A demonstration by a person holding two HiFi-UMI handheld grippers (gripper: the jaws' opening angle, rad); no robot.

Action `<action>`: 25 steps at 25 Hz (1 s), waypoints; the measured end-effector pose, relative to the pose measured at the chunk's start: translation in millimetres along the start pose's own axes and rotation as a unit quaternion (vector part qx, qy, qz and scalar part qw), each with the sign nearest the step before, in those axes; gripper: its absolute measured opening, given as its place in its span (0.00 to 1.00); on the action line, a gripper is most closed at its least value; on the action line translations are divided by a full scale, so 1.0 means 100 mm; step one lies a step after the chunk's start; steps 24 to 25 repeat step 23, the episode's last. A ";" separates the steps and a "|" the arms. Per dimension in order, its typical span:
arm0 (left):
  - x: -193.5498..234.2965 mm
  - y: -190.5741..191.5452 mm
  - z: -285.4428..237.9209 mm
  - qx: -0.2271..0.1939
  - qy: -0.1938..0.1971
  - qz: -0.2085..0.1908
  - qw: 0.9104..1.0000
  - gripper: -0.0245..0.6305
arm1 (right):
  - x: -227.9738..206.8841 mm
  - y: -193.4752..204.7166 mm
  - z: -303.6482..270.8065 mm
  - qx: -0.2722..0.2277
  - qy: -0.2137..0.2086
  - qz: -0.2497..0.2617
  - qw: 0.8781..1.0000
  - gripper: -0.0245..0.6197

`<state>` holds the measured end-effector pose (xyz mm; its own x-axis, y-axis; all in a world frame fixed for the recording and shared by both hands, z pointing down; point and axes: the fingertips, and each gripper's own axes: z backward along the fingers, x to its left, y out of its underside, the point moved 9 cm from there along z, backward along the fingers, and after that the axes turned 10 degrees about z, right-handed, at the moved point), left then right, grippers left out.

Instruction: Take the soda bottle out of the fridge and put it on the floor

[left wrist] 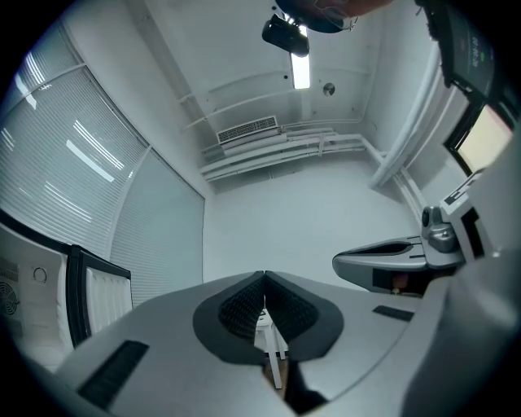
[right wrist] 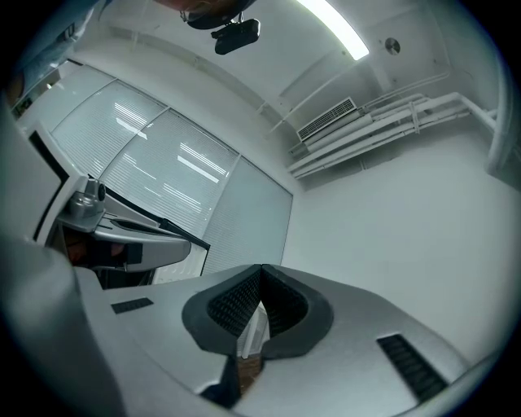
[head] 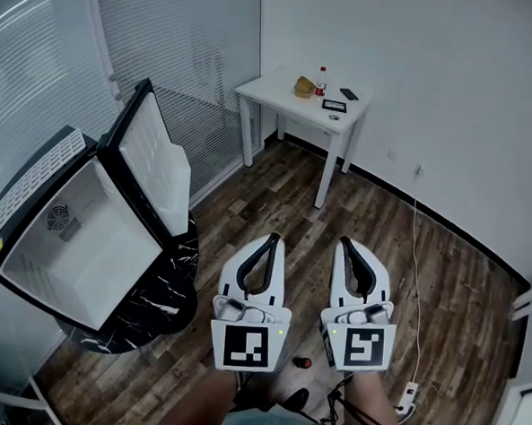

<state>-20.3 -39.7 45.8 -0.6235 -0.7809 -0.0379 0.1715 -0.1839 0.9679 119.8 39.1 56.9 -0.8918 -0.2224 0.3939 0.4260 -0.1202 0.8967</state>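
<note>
Head view: left gripper, right gripper side by side, jaws closed, empty; fridge open, soda bottle on table.

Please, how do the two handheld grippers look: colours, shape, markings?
Both the left gripper and the right gripper have white shells with black ribbed pads tapering to a point. Each carries a white cube printed with a black square marker and has a small green light. Black cables hang below the right one.
</note>
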 end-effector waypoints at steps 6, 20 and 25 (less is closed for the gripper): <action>0.00 -0.10 0.09 -0.009 0.001 -0.006 1.000 0.06 | 0.02 -0.16 0.06 -0.019 0.006 0.002 1.000 0.05; -0.06 -0.17 0.21 -0.008 -0.008 -0.002 1.000 0.06 | 0.06 -0.26 0.17 -0.028 -0.001 0.000 1.000 0.05; -0.08 -0.19 0.22 -0.010 -0.008 -0.004 1.000 0.06 | 0.06 -0.27 0.19 -0.030 -0.002 -0.001 1.000 0.05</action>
